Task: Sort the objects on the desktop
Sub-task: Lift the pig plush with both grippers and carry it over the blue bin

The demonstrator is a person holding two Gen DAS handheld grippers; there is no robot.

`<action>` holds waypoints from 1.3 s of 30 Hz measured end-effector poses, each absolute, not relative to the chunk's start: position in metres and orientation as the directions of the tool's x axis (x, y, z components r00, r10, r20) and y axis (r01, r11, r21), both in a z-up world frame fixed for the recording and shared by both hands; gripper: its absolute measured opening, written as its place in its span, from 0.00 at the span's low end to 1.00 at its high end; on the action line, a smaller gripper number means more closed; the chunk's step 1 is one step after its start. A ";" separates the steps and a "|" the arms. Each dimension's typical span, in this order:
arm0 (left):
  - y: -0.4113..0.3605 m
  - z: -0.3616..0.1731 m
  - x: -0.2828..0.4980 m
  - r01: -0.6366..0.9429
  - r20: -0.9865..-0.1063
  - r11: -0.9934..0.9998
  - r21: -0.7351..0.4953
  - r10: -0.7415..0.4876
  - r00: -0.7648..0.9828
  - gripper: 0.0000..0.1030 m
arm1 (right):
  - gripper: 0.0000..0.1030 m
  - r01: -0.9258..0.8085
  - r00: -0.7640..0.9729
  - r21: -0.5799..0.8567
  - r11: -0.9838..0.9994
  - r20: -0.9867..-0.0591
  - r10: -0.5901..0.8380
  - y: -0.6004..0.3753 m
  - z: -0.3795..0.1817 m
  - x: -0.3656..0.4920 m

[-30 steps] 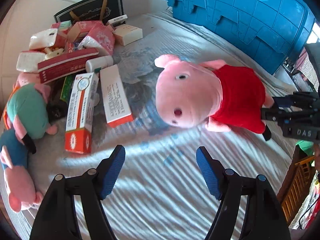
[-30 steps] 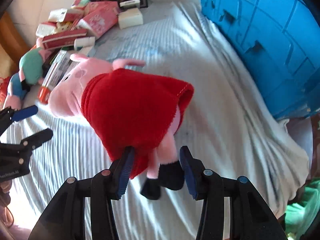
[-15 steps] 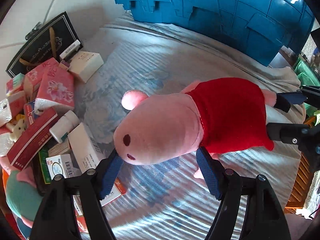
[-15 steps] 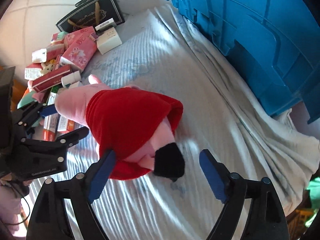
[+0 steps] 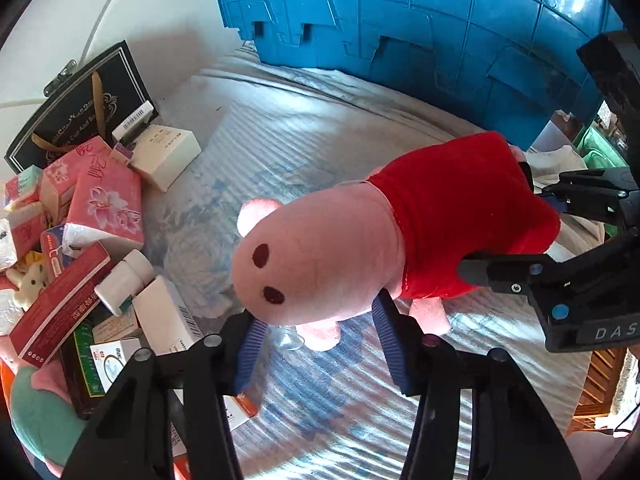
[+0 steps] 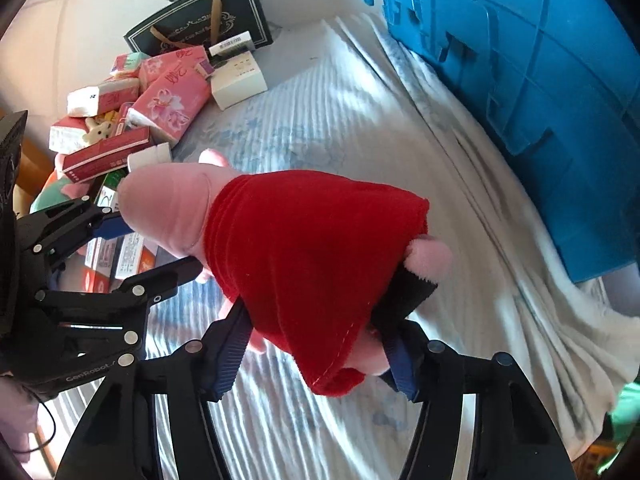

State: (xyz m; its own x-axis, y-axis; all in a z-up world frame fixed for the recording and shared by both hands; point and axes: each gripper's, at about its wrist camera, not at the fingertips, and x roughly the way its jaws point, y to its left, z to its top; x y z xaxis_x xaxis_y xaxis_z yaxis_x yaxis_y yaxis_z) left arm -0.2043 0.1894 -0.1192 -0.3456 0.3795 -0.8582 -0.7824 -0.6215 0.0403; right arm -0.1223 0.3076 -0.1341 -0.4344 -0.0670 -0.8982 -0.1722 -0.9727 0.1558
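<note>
A pink pig plush (image 5: 328, 256) in a red dress lies across the striped cloth, held between both grippers. My left gripper (image 5: 320, 340) has the pig's snout and head between its blue pads, and its jaws are closing, with the pads pressing on the head's sides. My right gripper (image 6: 316, 352) is closing on the other end of the pig plush (image 6: 304, 240). One of its pads is against the dress hem and the other against a black shoe (image 6: 404, 296). In the right wrist view the left gripper (image 6: 152, 246) reaches in from the left.
A big blue plastic crate (image 5: 420, 28) stands along the back and right. At the left is a heap of tissue packs (image 5: 104, 204), medicine boxes (image 5: 60, 304), a white bottle (image 5: 124, 280) and a black gift bag (image 5: 80, 108). Another plush (image 5: 36, 412) lies at the lower left.
The left gripper moved over to the pig's head and narrowed onto it. The right gripper let go of the feet, opened wide, then narrowed again on the dress hem and shoe.
</note>
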 end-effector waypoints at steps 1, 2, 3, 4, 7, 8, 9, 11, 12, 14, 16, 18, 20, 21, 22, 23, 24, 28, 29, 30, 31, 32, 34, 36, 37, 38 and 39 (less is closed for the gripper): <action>0.188 -0.112 -0.201 -0.778 -0.846 -0.627 0.050 0.387 -0.367 0.50 | 0.59 -0.164 -0.448 0.150 -0.975 -0.892 -0.062 0.307 -0.128 -0.121; 0.186 -0.104 -0.199 -0.772 -0.834 -0.634 0.058 0.395 -0.387 0.50 | 0.59 -0.154 -0.462 0.147 -0.977 -0.885 -0.060 0.306 -0.121 -0.119; 0.184 -0.096 -0.198 -0.766 -0.824 -0.641 0.060 0.401 -0.400 0.50 | 0.59 -0.144 -0.478 0.144 -0.979 -0.876 -0.059 0.304 -0.113 -0.118; 0.182 -0.087 -0.197 -0.759 -0.815 -0.648 0.063 0.407 -0.414 0.50 | 0.59 -0.135 -0.496 0.141 -0.981 -0.867 -0.057 0.303 -0.104 -0.116; 0.175 -0.055 -0.189 -0.737 -0.769 -0.670 0.090 0.424 -0.479 0.50 | 0.59 -0.104 -0.553 0.120 -0.987 -0.832 -0.043 0.298 -0.074 -0.113; 0.173 -0.043 -0.187 -0.727 -0.749 -0.679 0.100 0.429 -0.504 0.50 | 0.59 -0.092 -0.574 0.114 -0.989 -0.818 -0.041 0.296 -0.062 -0.112; 0.171 -0.031 -0.185 -0.718 -0.731 -0.688 0.107 0.435 -0.526 0.50 | 0.59 -0.079 -0.595 0.107 -0.991 -0.803 -0.039 0.296 -0.050 -0.111; 0.168 -0.006 -0.181 -0.698 -0.693 -0.706 0.120 0.444 -0.568 0.50 | 0.59 -0.055 -0.633 0.095 -0.994 -0.773 -0.039 0.295 -0.026 -0.109; 0.167 0.007 -0.180 -0.687 -0.673 -0.717 0.122 0.449 -0.588 0.50 | 0.59 -0.042 -0.650 0.089 -0.995 -0.759 -0.040 0.295 -0.013 -0.109; 0.167 0.033 -0.179 -0.667 -0.634 -0.735 0.122 0.459 -0.622 0.50 | 0.59 -0.021 -0.686 0.074 -0.997 -0.727 -0.039 0.298 0.015 -0.108; 0.173 0.060 -0.177 -0.649 -0.594 -0.750 0.126 0.467 -0.655 0.50 | 0.59 -0.003 -0.716 0.055 -0.998 -0.697 -0.036 0.301 0.044 -0.108; 0.182 0.089 -0.178 -0.635 -0.554 -0.760 0.139 0.472 -0.686 0.50 | 0.59 0.008 -0.742 0.035 -0.999 -0.670 -0.030 0.309 0.073 -0.109; 0.199 0.116 -0.179 -0.625 -0.518 -0.765 0.156 0.476 -0.711 0.50 | 0.59 0.012 -0.764 0.034 -0.999 -0.644 -0.031 0.325 0.102 -0.111; 0.208 0.128 -0.180 -0.624 -0.504 -0.766 0.157 0.481 -0.717 0.50 | 0.59 0.010 -0.773 0.035 -0.999 -0.633 -0.030 0.335 0.114 -0.113; 0.219 0.140 -0.184 -0.624 -0.495 -0.766 0.153 0.488 -0.720 0.50 | 0.59 0.008 -0.783 0.034 -0.999 -0.621 -0.028 0.346 0.126 -0.114; 0.232 0.150 -0.187 -0.626 -0.489 -0.766 0.147 0.494 -0.719 0.50 | 0.59 0.003 -0.793 0.026 -1.000 -0.609 -0.018 0.359 0.138 -0.116; 0.246 0.159 -0.190 -0.629 -0.482 -0.764 0.143 0.502 -0.719 0.50 | 0.59 -0.005 -0.801 0.016 -1.000 -0.599 -0.006 0.370 0.148 -0.117; 0.312 0.186 -0.204 -0.655 -0.466 -0.746 0.119 0.541 -0.700 0.50 | 0.59 -0.047 -0.820 -0.021 -0.999 -0.570 0.051 0.431 0.180 -0.119; 0.331 0.190 -0.207 -0.662 -0.466 -0.741 0.115 0.548 -0.695 0.50 | 0.59 -0.059 -0.820 -0.026 -0.998 -0.568 0.063 0.448 0.186 -0.121; 0.349 0.194 -0.211 -0.667 -0.467 -0.736 0.113 0.553 -0.690 0.50 | 0.59 -0.072 -0.819 -0.028 -0.997 -0.568 0.075 0.465 0.192 -0.124; 0.368 0.196 -0.214 -0.672 -0.471 -0.732 0.113 0.556 -0.685 0.50 | 0.59 -0.084 -0.816 -0.026 -0.996 -0.572 0.083 0.482 0.195 -0.128; 0.387 0.197 -0.219 -0.677 -0.478 -0.727 0.112 0.558 -0.678 0.50 | 0.59 -0.095 -0.811 -0.021 -0.995 -0.577 0.090 0.501 0.198 -0.132; 0.423 0.196 -0.230 -0.684 -0.503 -0.722 0.103 0.556 -0.662 0.50 | 0.59 -0.120 -0.800 -0.006 -0.993 -0.592 0.100 0.536 0.199 -0.143; 0.458 0.192 -0.244 -0.690 -0.540 -0.719 0.084 0.549 -0.638 0.50 | 0.59 -0.141 -0.784 0.014 -0.990 -0.612 0.103 0.571 0.197 -0.155; 0.473 0.189 -0.251 -0.691 -0.562 -0.719 0.073 0.543 -0.625 0.50 | 0.59 -0.150 -0.775 0.020 -0.988 -0.623 0.105 0.586 0.194 -0.161; 0.488 0.185 -0.259 -0.688 -0.587 -0.723 0.062 0.531 -0.611 0.50 | 0.59 -0.158 -0.764 0.027 -0.987 -0.636 0.105 0.600 0.191 -0.169; 0.501 0.180 -0.267 -0.680 -0.614 -0.731 0.050 0.515 -0.598 0.50 | 0.59 -0.166 -0.755 0.039 -0.985 -0.648 0.102 0.617 0.187 -0.172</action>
State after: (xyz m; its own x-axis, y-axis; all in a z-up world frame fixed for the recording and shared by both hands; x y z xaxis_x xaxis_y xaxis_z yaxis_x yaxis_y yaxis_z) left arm -0.2673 0.5013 0.1800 -0.5985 0.5151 -0.6136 -0.6804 -0.7311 0.0499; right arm -0.1723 0.6170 0.1873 -0.7552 0.1015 -0.6476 -0.1656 -0.9854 0.0387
